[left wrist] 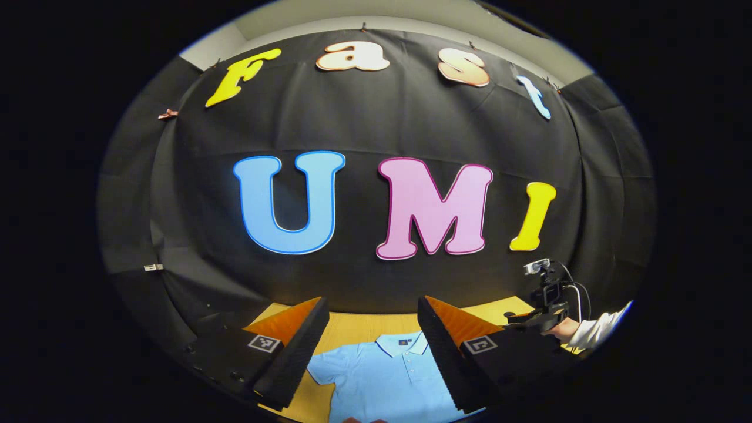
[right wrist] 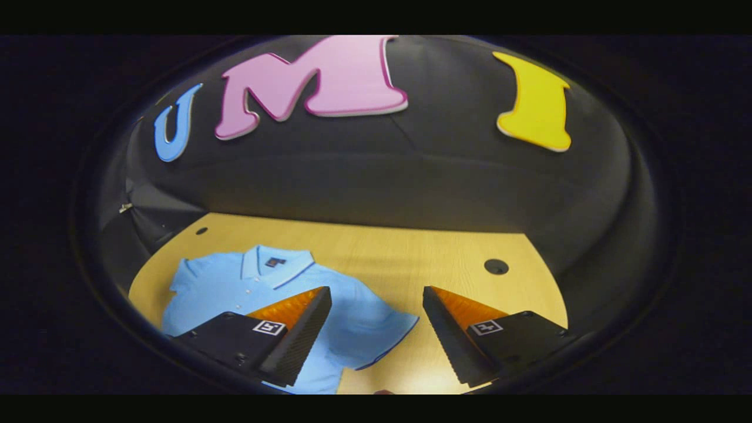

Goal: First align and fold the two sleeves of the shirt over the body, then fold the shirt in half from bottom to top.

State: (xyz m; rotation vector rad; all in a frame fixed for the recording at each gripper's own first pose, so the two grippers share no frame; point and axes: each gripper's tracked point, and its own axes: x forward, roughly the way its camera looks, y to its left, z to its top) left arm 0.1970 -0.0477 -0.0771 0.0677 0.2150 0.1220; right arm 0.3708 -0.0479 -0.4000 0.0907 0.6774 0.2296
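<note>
Left gripper view: my left gripper [left wrist: 372, 320] has its fingers [left wrist: 294, 352] spread wide, two ribbed wedge shapes with nothing between them. I see them hanging above the shirt [left wrist: 382, 382], not touching it. The shirt is a light blue polo of soft knit, lying flat and face up on the bench [left wrist: 352, 326], a smooth pale wood-grain surface. Its collar [left wrist: 402, 342] points toward the back wall, with a short buttoned placket running down from it. One short sleeve [left wrist: 322, 369] spreads out flat to the side. Farther off at the right I see the other gripper held by a hand [left wrist: 564, 329] in a white sleeve [left wrist: 599, 329].

In the right gripper view, my right gripper [right wrist: 376, 302] is also wide open and holds nothing. One finger [right wrist: 296, 341] overlaps the shirt [right wrist: 223, 288] body; the other finger [right wrist: 449, 338] is over bare bench [right wrist: 411, 252]. The sleeve [right wrist: 382, 329] nearest lies flat between the fingers, edged with a thin dark trim. The collar [right wrist: 276, 264] carries a small dark tag. The bench has a rounded outline and a dark round hole [right wrist: 496, 267] beyond the fingers.
</note>
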